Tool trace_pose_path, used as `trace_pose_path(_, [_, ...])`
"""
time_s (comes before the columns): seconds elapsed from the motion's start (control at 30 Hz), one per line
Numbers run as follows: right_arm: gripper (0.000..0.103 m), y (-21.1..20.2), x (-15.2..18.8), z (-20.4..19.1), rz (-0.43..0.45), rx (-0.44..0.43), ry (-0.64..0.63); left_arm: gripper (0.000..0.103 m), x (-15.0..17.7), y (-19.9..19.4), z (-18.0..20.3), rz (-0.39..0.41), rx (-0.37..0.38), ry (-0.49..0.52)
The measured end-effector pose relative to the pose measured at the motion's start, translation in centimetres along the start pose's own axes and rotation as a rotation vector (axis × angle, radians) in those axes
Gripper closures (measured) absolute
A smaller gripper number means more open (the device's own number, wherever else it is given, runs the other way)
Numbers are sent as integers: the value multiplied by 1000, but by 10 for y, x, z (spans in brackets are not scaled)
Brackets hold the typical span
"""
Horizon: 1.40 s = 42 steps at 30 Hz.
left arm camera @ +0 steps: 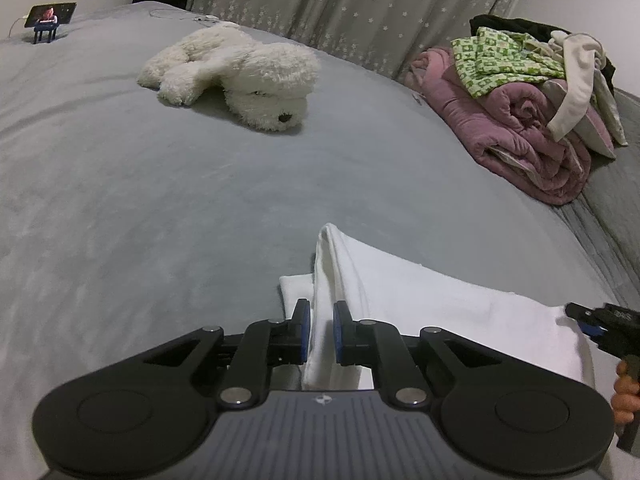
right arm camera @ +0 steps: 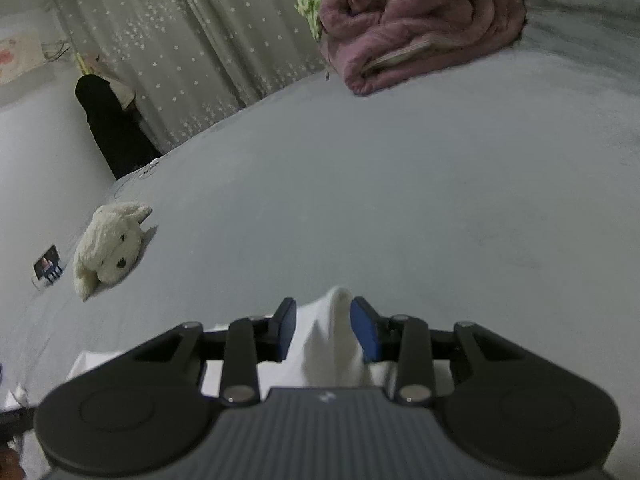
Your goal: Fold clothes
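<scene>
no readable text; only a small white emblem on each gripper body.

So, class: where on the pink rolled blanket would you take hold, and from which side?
Grip the pink rolled blanket at its open layered end facing the camera, coming in from the near side. The stacked edges give thin folds to pinch, and clothes are piled on its top.

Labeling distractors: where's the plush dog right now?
The plush dog lies on the grey bed, upper centre in the left wrist view, between the phone stand and the pink blanket; the right wrist view shows it far left.
</scene>
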State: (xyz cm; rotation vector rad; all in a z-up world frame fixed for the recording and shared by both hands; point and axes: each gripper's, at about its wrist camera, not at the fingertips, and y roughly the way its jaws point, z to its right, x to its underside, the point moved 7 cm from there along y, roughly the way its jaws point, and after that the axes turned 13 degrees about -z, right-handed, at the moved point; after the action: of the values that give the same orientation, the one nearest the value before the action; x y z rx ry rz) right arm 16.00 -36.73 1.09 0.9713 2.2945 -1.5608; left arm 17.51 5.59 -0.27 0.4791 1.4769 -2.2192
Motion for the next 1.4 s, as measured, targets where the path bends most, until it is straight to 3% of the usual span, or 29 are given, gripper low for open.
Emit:
trace_pose_path(0.03, [73, 9, -2, 1, -25, 4, 10, 93, 1, 2, 0, -9, -21, 9])
trace_pose_path(0.07, [85, 19, -1, -1, -60, 20, 2, 94, 2, 4, 0, -18, -34, 14])
trace_pose_path(0.13, [95, 27, -1, -11, -69, 72, -78, 97, 2, 4, 0, -20, -38, 17])
trace_pose_path(0.27, [97, 16, -5, -32, 36, 88, -189, 103, -1, -3, -2, 20, -56, 4])
trace_pose_path(0.47, [97, 33, 0, -25, 33, 164, -205, 103, -4, -6, -3, 49, -75, 2])
trace_pose_path(0.6, [95, 40, 7, -13, 9, 134, -141, 103, -8, -5, -5, 19, -5, -29])
trace_pose_path(0.73, [79, 23, 3, -13, 25, 132, -102, 89, -25, -10, -13, 61, 9, -43])
trace_pose_path(0.8, [79, 9, 2, -14, 23, 138, -89, 83, -34, -8, -12, 72, 12, -28])
trace_pose_path(0.87, [79, -7, 4, -14, 11, 153, -81, 66, -41, -1, -7, 59, 29, -12])
trace_pose_path(1.0, [79, -28, 21, -14, -24, 181, -125, 62, -49, 24, -1, 8, 20, 18])
trace_pose_path(1.1, [86, -39, 30, -19, 13, 181, -177, 65, -51, 43, -3, -17, -2, -2])
trace_pose_path(1.17, [92, -44, 35, -24, 43, 180, -214, 82, -51, 48, -1, -12, 28, -15])
trace_pose_path(1.27, [93, -35, 42, -37, 53, 172, -279, 96, -48, 52, 7, -3, 18, 42])
trace_pose_path(1.4, [94, -20, 47, -37, 37, 200, -272, 99, -46, 48, 7, 26, 3, 48])
